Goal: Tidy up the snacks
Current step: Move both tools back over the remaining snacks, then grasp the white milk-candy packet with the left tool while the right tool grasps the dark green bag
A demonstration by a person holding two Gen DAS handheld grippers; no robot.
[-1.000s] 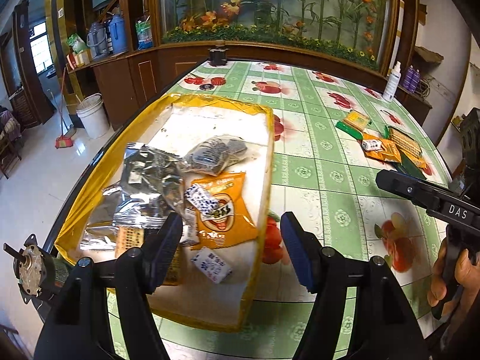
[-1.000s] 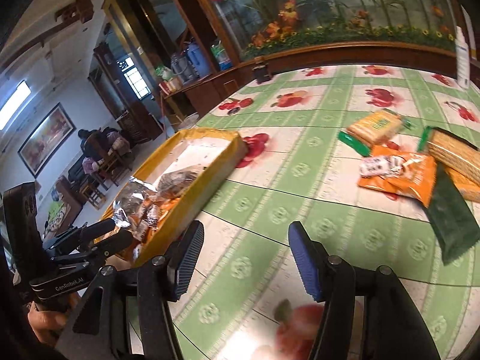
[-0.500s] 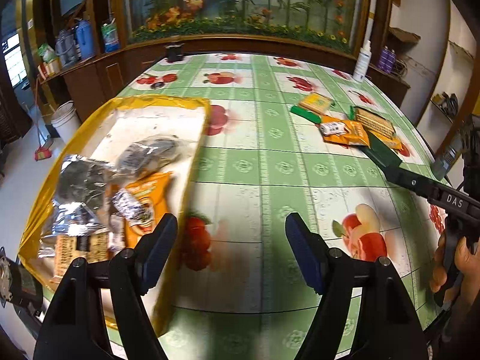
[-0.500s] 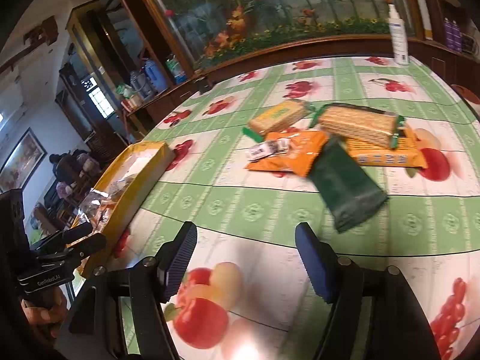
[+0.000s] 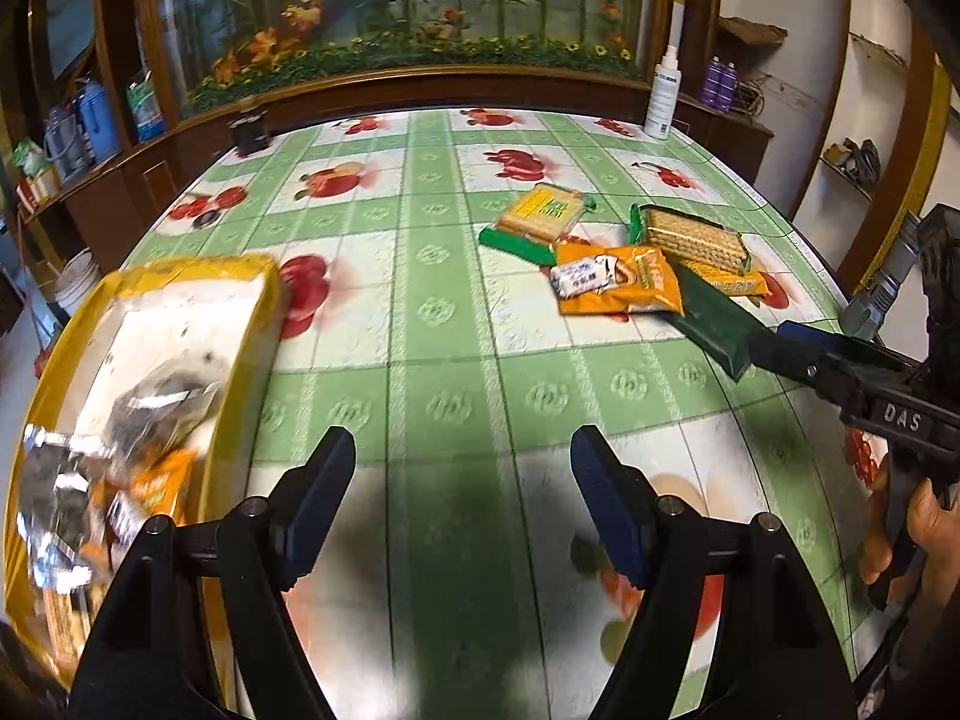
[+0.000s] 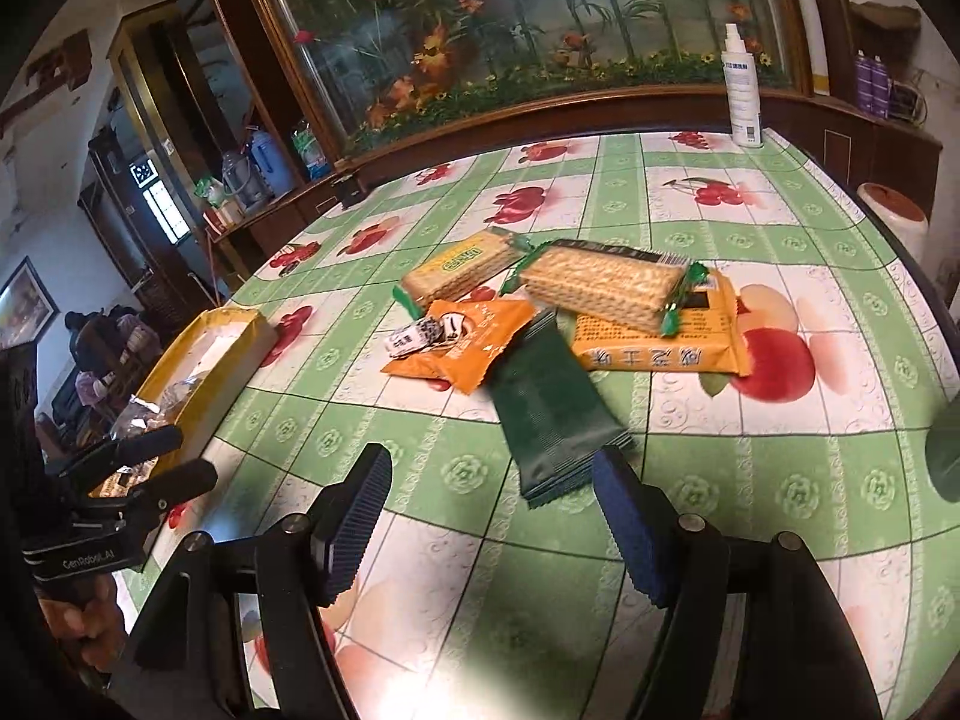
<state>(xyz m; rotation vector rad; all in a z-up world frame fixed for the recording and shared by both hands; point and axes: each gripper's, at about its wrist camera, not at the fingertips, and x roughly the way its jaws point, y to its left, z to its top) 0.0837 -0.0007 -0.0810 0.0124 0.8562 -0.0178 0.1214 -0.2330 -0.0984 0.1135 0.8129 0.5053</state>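
Observation:
A yellow tray [image 5: 246, 360] with several snack packs sits at the table's left; it also shows in the right wrist view [image 6: 234, 354]. A pile of loose snacks lies on the green tablecloth: a dark green pack [image 6: 552, 414], an orange pack [image 6: 468, 348] with a small white pack [image 6: 414, 336] on it, and cracker packs [image 6: 600, 282]. The pile shows in the left wrist view too, with its orange pack [image 5: 624, 288]. My right gripper [image 6: 492, 510] is open and empty, just short of the dark green pack. My left gripper [image 5: 462, 480] is open and empty over bare cloth, right of the tray.
A white spray bottle [image 6: 741, 90] stands at the table's far edge. A wooden cabinet with a flower display [image 5: 420, 60] runs behind the table. The table's right edge [image 6: 900, 240] curves close to the snack pile.
Both grippers have swung right, away from the tray and toward the snack pile. The right gripper has come close to the dark green pack. Both stayed open.

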